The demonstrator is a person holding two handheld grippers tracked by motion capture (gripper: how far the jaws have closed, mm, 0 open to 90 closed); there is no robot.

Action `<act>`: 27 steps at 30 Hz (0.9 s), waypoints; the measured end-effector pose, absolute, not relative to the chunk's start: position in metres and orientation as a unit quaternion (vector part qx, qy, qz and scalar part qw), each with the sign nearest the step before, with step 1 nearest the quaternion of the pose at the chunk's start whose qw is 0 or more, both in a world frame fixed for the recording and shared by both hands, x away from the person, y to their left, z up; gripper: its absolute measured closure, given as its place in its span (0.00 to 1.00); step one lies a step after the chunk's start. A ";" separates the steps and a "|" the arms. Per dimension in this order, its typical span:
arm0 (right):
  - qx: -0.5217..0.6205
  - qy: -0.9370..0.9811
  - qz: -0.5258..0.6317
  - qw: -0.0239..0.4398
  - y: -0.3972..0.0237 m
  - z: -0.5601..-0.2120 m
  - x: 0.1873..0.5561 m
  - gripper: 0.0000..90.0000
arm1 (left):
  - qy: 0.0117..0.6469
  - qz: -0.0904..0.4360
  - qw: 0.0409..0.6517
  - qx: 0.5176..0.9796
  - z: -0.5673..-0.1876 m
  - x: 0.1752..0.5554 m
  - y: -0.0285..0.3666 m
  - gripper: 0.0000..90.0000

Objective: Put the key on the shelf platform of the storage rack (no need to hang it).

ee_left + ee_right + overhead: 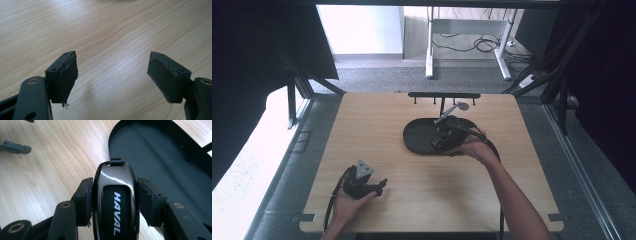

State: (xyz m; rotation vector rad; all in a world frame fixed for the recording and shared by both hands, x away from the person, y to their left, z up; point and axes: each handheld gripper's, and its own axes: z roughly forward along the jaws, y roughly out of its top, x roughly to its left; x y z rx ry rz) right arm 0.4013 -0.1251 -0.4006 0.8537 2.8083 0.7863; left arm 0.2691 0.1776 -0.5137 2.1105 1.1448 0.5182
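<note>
Right gripper [114,202] clamped the glossy key fob [114,195] by its flanks over the tray [160,157] — light, rigid, likely slippery — while left gripper [112,77] gaped empty.

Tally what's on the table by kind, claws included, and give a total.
Claws: 2 (left, right)
Black oval tray: 1
Haval car key fob: 1, gripped by the right claw
Black rack with pegs: 1
Total: 5
</note>
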 end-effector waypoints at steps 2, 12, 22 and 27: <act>0.281 0.923 0.258 0.051 -0.125 -0.401 0.404 0.55 | 0.439 0.199 0.336 0.809 -0.514 0.269 0.178 0.27; 0.292 0.922 0.249 0.051 -0.125 -0.405 0.424 0.55 | 0.438 0.199 0.331 0.812 -0.514 0.269 0.178 0.27; 0.289 0.926 0.239 0.050 -0.117 -0.414 0.448 0.55 | 0.435 0.194 0.329 0.815 -0.514 0.270 0.178 0.27; 0.287 0.926 0.243 0.043 -0.112 -0.420 0.460 0.55 | 0.423 0.189 0.332 0.822 -0.515 0.269 0.176 0.26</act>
